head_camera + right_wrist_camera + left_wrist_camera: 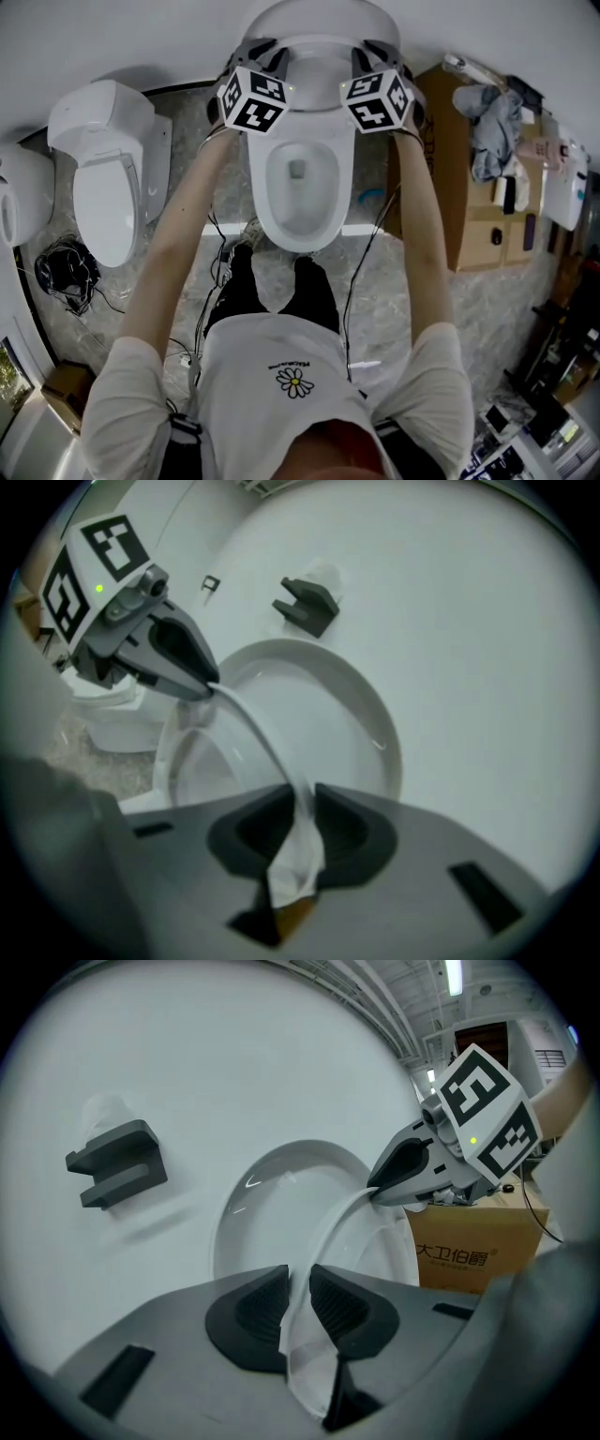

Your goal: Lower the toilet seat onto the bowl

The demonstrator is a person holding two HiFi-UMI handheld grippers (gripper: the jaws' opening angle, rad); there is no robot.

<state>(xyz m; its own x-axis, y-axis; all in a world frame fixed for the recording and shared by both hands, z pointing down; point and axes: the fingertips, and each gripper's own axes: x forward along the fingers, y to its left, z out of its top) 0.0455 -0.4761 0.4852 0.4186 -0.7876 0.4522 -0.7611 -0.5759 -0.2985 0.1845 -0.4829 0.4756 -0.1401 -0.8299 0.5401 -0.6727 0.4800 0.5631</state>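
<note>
Now left gripper [298, 1299], right gripper [302, 829] each clamped on raised toilet seat [265, 738] rim

Toilet seat [328, 1225] upright behind bowl [267, 211]; second toilet [108, 178] left, cardboard box [469, 216] right.

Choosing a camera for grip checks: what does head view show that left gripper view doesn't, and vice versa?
Head view only: the open bowl, a second toilet beside it, and cables on the floor.
Left gripper view only: the left gripper with its jaws clamped on the toilet seat rim, and a grey bracket on the wall.
Both: the right gripper gripping the seat's other side, and the cardboard box.
</note>
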